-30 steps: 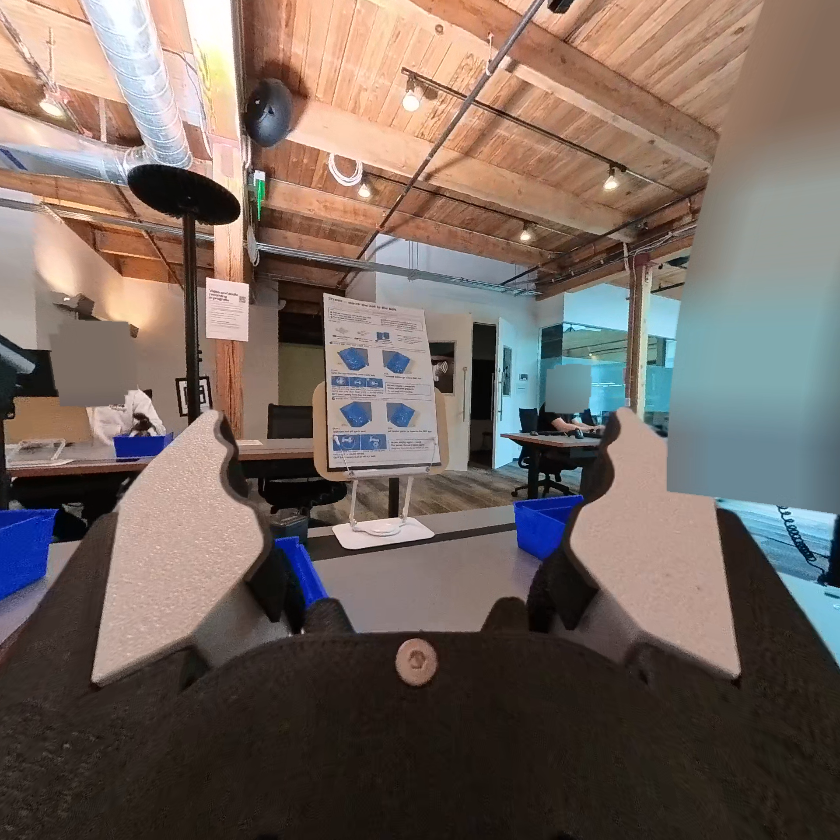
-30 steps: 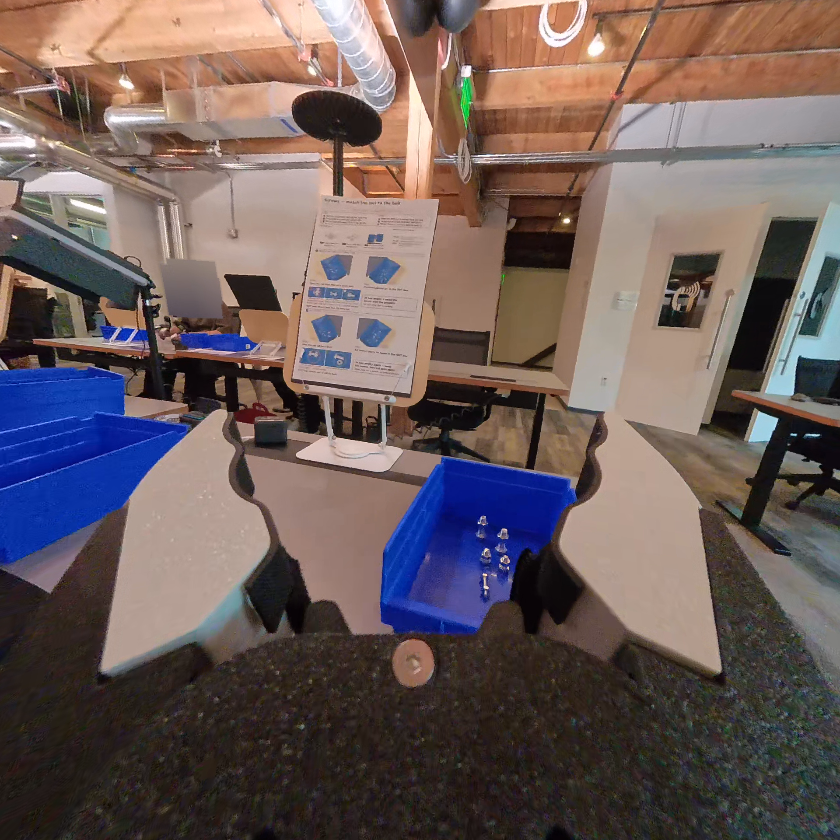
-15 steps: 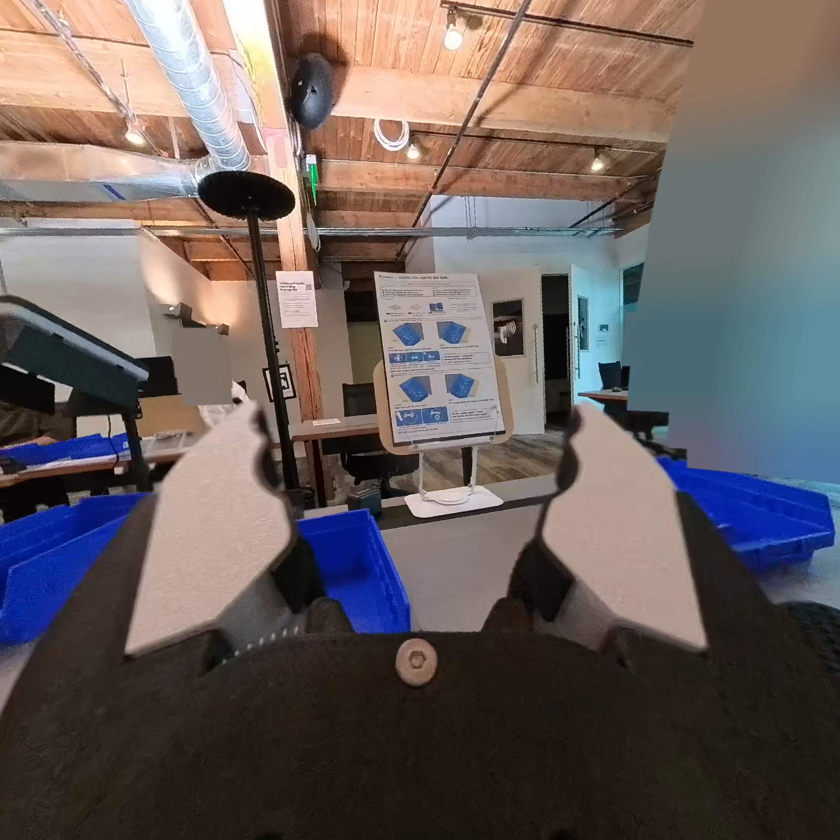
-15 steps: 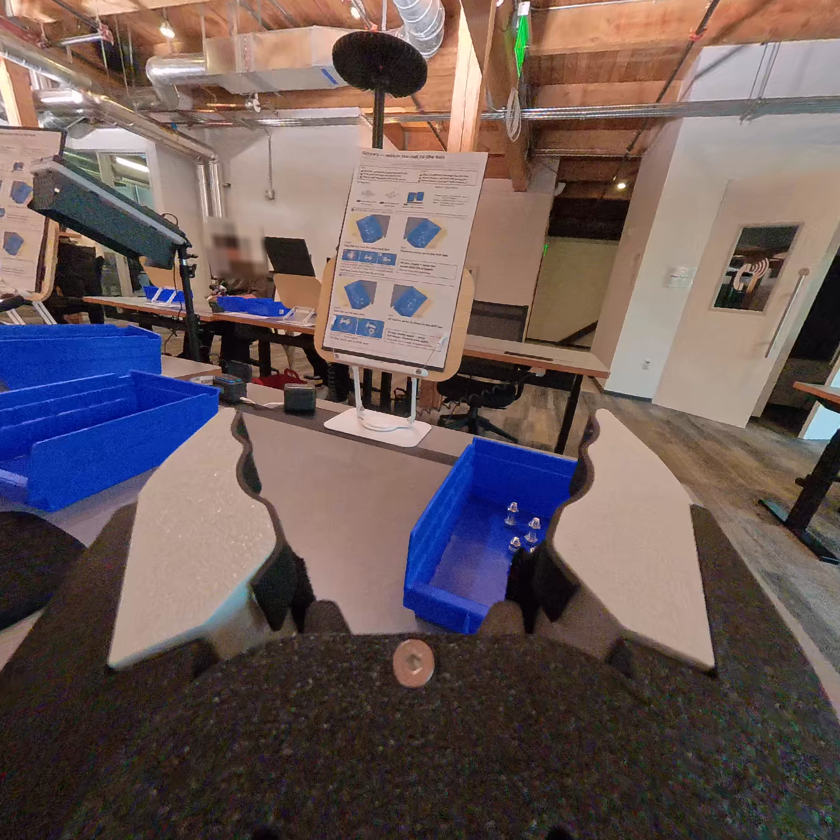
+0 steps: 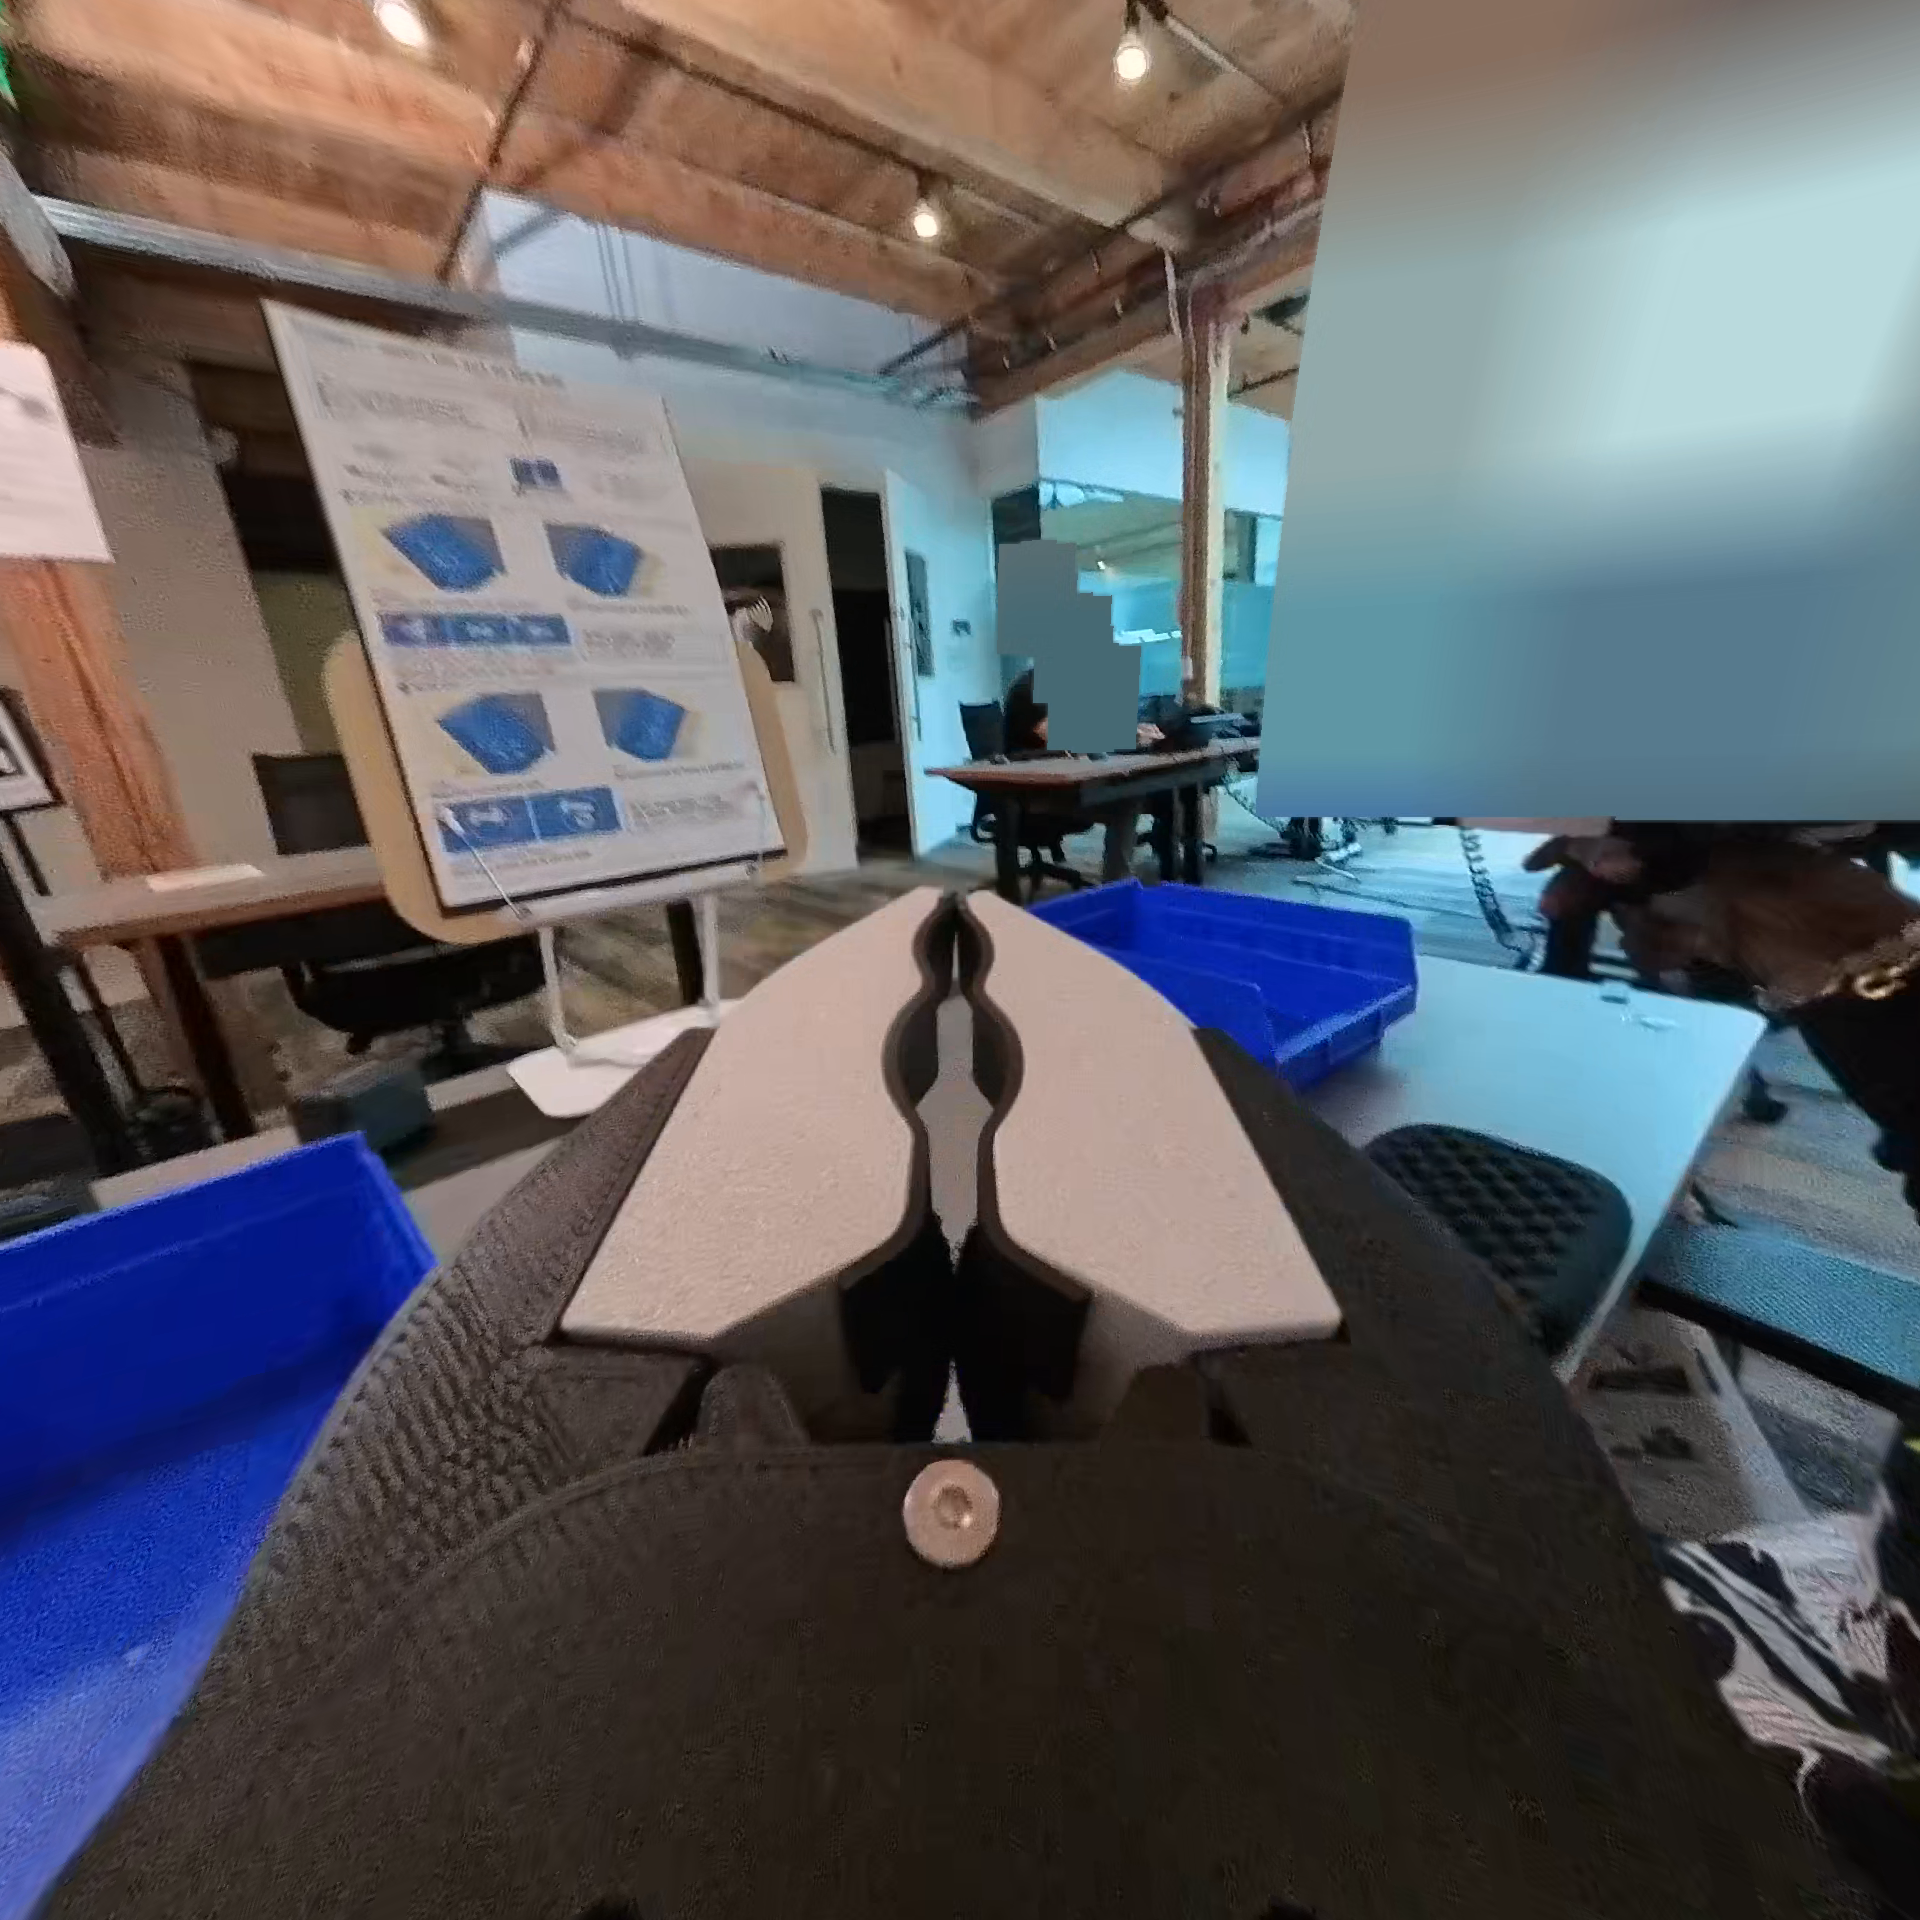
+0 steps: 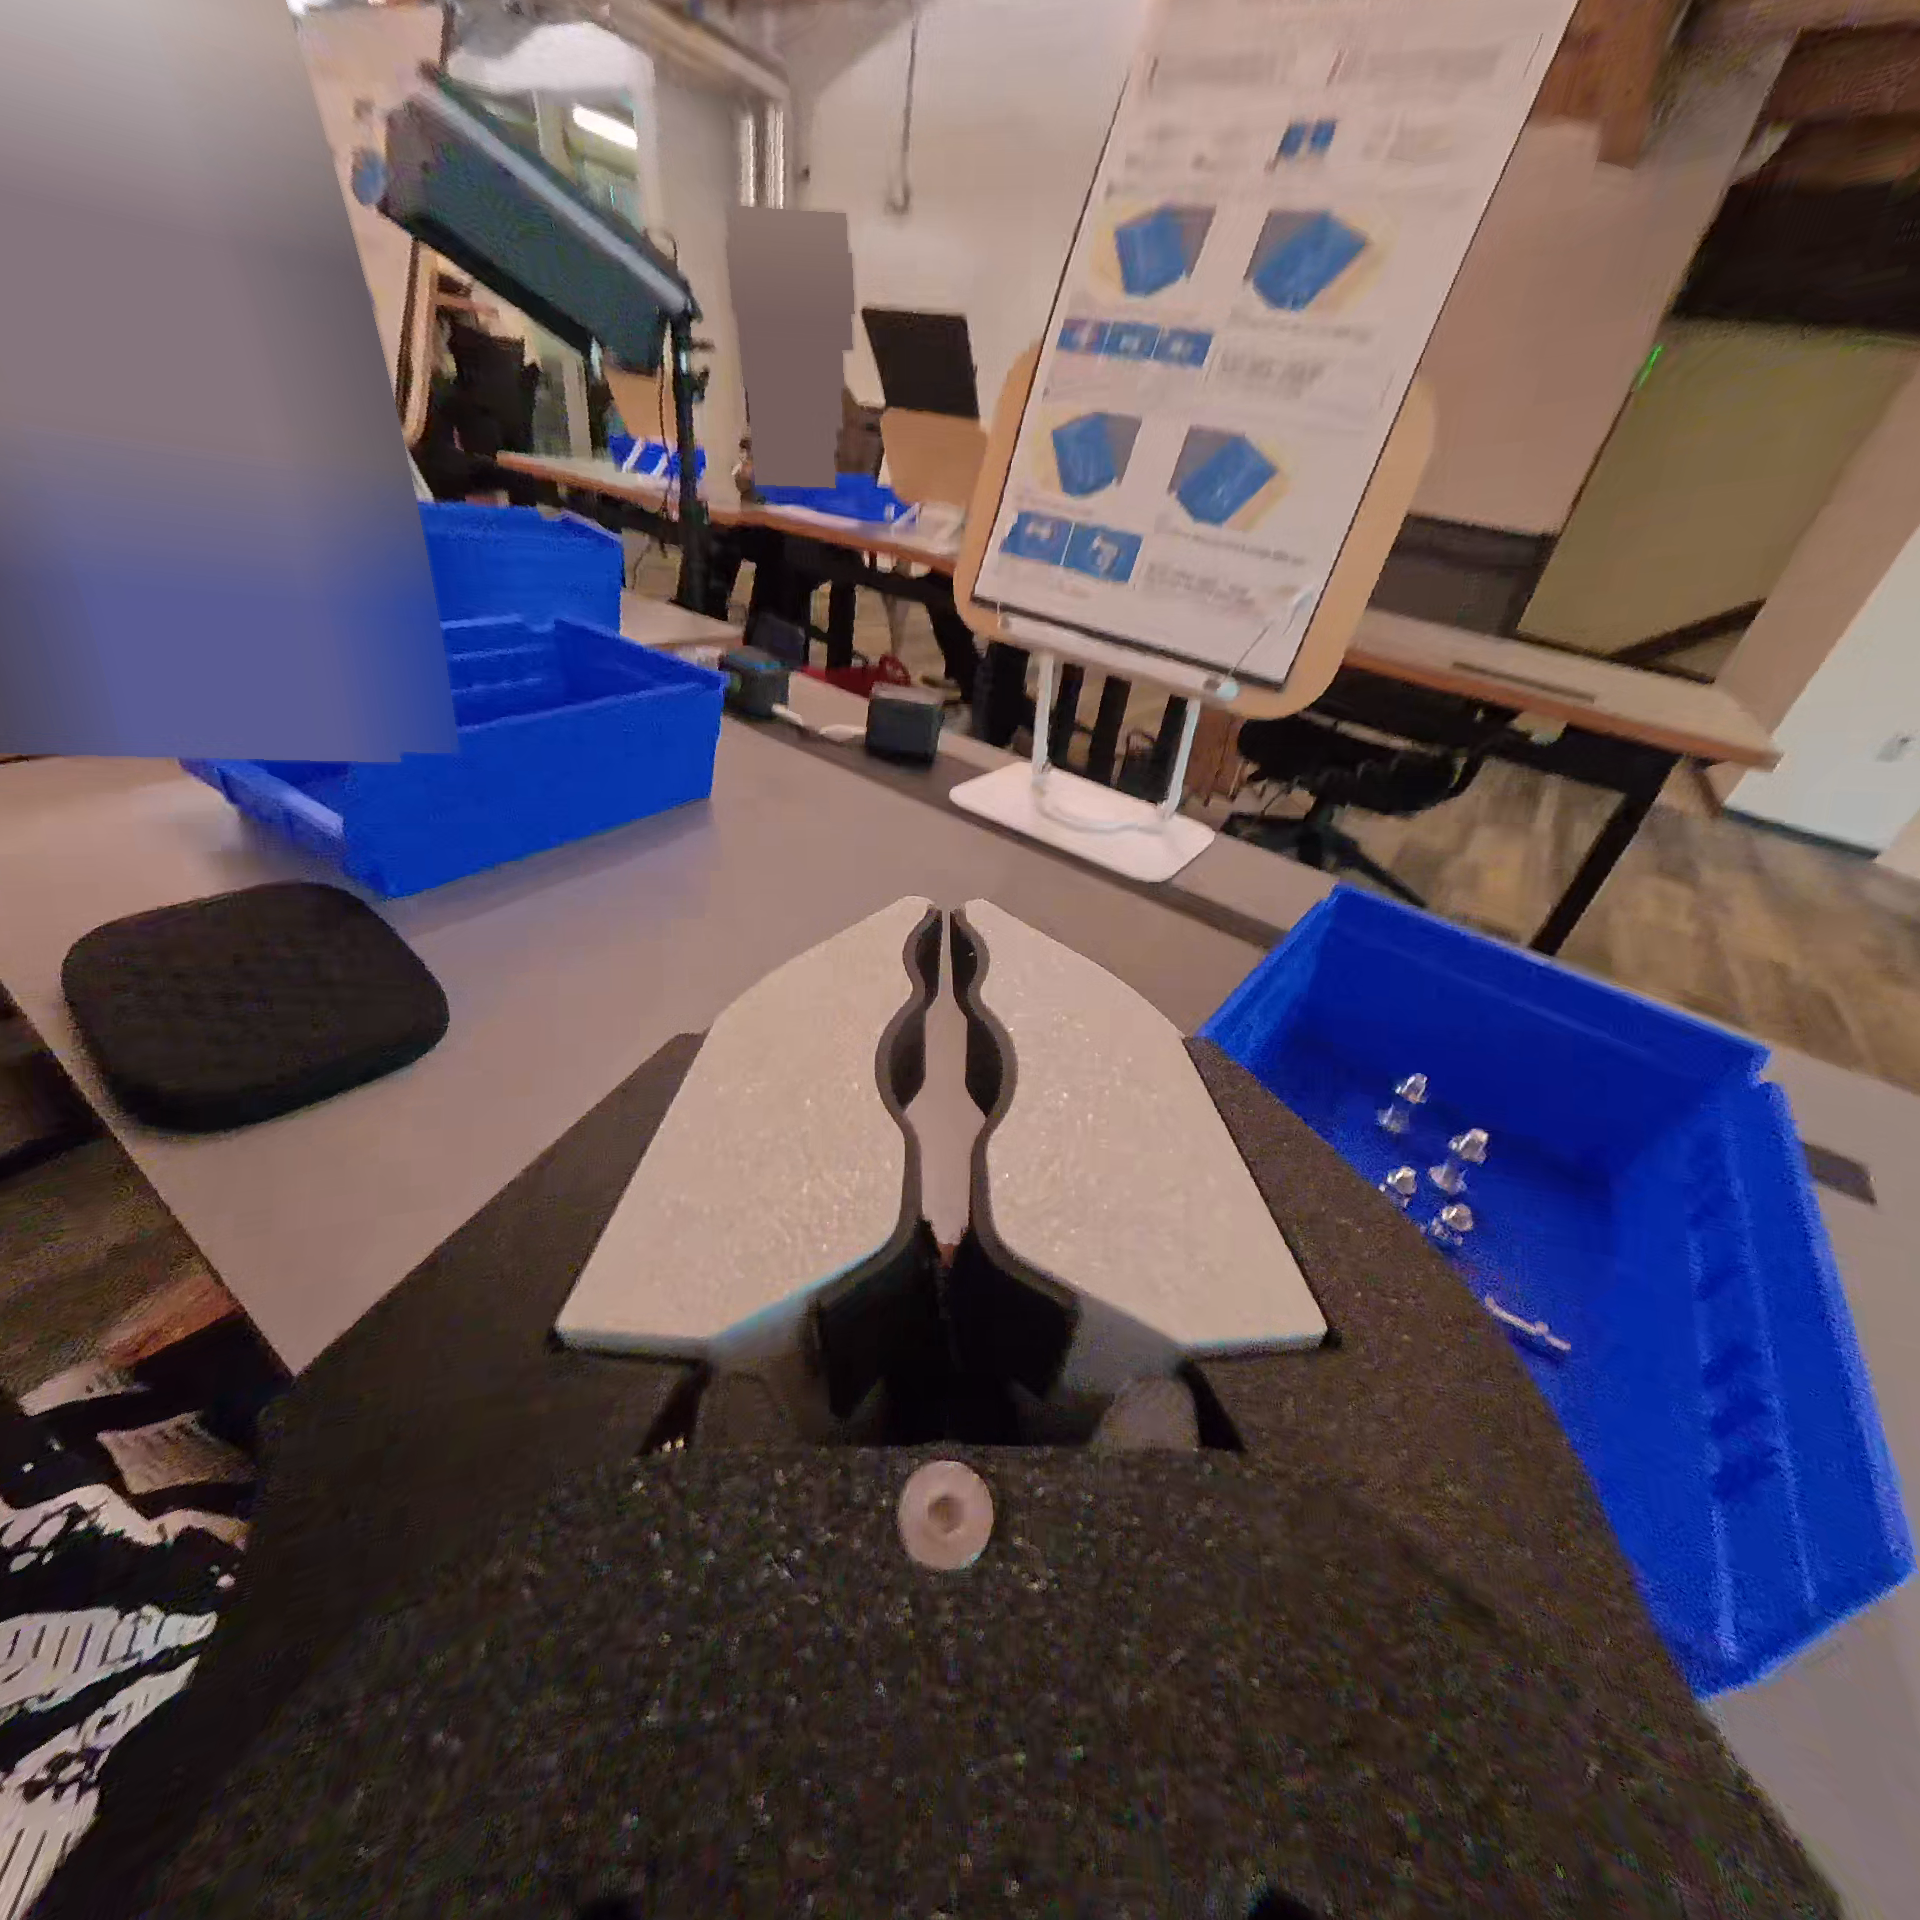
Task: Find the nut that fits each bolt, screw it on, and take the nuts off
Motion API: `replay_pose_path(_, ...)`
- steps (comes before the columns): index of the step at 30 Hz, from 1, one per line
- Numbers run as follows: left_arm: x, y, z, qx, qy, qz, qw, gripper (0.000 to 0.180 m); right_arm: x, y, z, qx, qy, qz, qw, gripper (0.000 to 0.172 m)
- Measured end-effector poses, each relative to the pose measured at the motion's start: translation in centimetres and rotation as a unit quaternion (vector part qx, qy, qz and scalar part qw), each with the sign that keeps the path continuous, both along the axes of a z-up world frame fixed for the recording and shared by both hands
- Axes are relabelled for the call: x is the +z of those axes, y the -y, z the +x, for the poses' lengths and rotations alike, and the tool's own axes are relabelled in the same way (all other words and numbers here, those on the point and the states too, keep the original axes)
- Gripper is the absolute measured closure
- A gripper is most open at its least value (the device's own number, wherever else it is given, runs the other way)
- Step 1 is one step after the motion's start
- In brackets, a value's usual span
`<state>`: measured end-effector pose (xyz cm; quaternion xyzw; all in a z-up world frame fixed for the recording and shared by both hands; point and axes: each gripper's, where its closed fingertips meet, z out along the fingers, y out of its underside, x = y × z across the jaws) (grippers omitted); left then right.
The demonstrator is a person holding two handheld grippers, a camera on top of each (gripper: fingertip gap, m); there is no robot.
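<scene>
A: Both sets of tongs, left gripper (image 5: 954,914) and right gripper (image 6: 945,916), are pressed together on nothing. Bolts (image 6: 1439,1174) are seen lower right, inside the blue bin (image 6: 1766,1455).

B: lol, they'd probably get knocked over if it's entered closed.

From my right tool (image 6: 943,920) I see the bin with the bolts (image 6: 1455,1174) in it on the surface (image 6: 644,935), to the right of the tool. A pad (image 6: 249,1003) lies to the left, with a second bin (image 6: 540,748) behind it. An instruction board on a stand (image 6: 1195,416) stands at the far edge, between the two bins.
</scene>
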<state>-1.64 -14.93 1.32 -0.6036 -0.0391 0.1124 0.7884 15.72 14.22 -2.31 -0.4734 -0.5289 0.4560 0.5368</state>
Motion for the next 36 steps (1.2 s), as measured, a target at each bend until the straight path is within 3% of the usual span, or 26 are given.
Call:
replay_pose_path(9,-6.8,-10.0,-2.9,-0.12,0.024,-0.164,0.979,0.18,-8.8,-4.3,-6.6,-0.006,0.232,-0.063,0.971,0.165)
replay_pose_path(14,-5.2,-12.4,-4.4,-0.131,0.066,-0.159,0.976,0.18,-7.6,-6.0,-9.1,0.02,0.261,-0.049,0.964,0.158)
replay_pose_path(16,-4.9,-11.6,-6.0,-0.038,0.037,-0.175,0.983,0.179,-6.7,-6.8,-9.2,0.011,0.244,-0.041,0.969,0.156)
replay_pose_path(18,-5.2,-9.4,-8.7,0.104,0.005,-0.2,0.974,0.165,-6.7,-7.7,-8.5,-0.018,0.231,-0.028,0.972,0.143)
replay_pose_path(19,-5.6,-7.8,-10.3,0.176,0.0,-0.22,0.959,0.147,-6.9,-8.4,-8.0,-0.047,0.224,-0.028,0.973,0.131)
replay_pose_path(21,-7.5,-4.3,-12.8,0.289,0.012,-0.296,0.91,0.089,-8.2,-9.5,-7.0,-0.107,0.215,-0.041,0.97,0.106)
replay_pose_path(22,-9.2,-3.0,-13.2,0.305,0.036,-0.345,0.887,0.07,-9.1,-9.7,-6.8,-0.127,0.216,-0.049,0.967,0.095)
replay_pose_path(23,-10.8,-2.2,-13.2,0.296,0.063,-0.38,0.874,0.068,-10.3,-9.6,-6.7,-0.138,0.223,-0.056,0.963,0.088)
replay_pose_path(26,-14.7,-1.7,-12.9,0.245,0.124,-0.394,0.877,0.082,-13.7,-9.2,-7.4,-0.16,0.249,-0.061,0.953,0.079)
replay_pose_path(28,-16.5,-1.0,-13.6,0.251,0.119,-0.406,0.871,0.095,-14.9,-9.7,-8.1,-0.19,0.255,-0.041,0.947,0.085)
replay_pose_path(30,-16.8,-1.5,-14.0,0.243,0.108,-0.385,0.884,0.119,-15.3,-10.5,-8.5,-0.225,0.258,0.004,0.94,0.108)
replay_pose_path(33,-16.7,-2.6,-14.7,0.243,0.106,-0.351,0.898,0.156,-16.0,-10.2,-9.3,-0.223,0.283,0.048,0.932,0.157)
replay_pose_path(34,-16.7,-2.9,-14.9,0.241,0.09,-0.349,0.901,0.166,-16.0,-10.0,-9.6,-0.228,0.282,0.048,0.931,0.161)
replay_pose_path(36,-16.7,-4.0,-14.8,0.228,0.1,-0.336,0.909,0.164,-16.0,-9.6,-10.1,-0.23,0.283,0.061,0.929,0.161)
